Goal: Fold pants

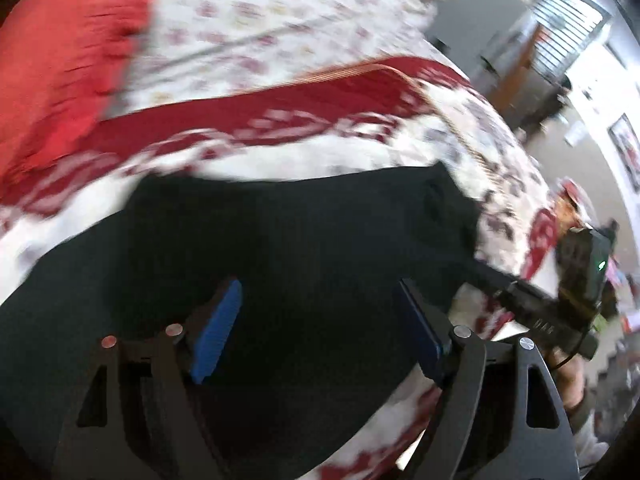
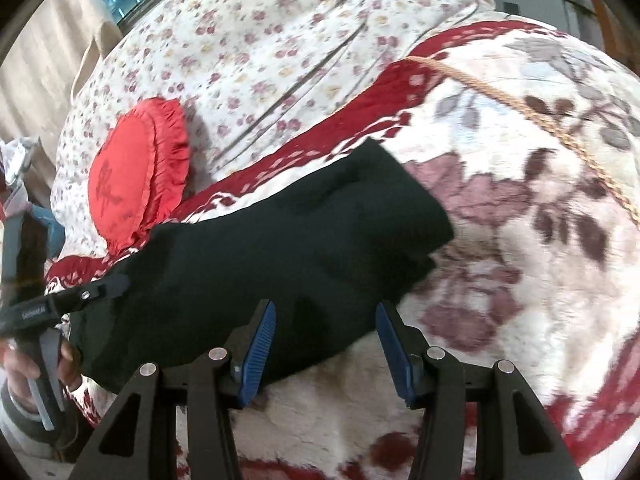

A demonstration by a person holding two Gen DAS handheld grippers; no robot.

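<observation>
Black pants (image 1: 280, 232) lie folded in a thick bundle on a white and red floral blanket (image 1: 500, 168). My left gripper (image 1: 320, 286) hovers over them with its blue pads wide apart and nothing pinched between them. In the right wrist view the pants (image 2: 280, 248) stretch from lower left to centre. My right gripper (image 2: 326, 306) stands open above their near edge, pads not touching cloth. The left gripper's black finger (image 2: 108, 288) reaches the pants' left end. The right gripper's finger (image 1: 496, 280) shows at the pants' right side.
A red frilled heart-shaped cushion (image 2: 136, 172) lies just beyond the pants' left end. A flowered sheet (image 2: 280, 40) covers the bed behind the blanket (image 2: 520, 200). A person's hand (image 2: 24, 368) holds the left tool's handle. Room furniture (image 1: 568, 40) lies past the bed's edge.
</observation>
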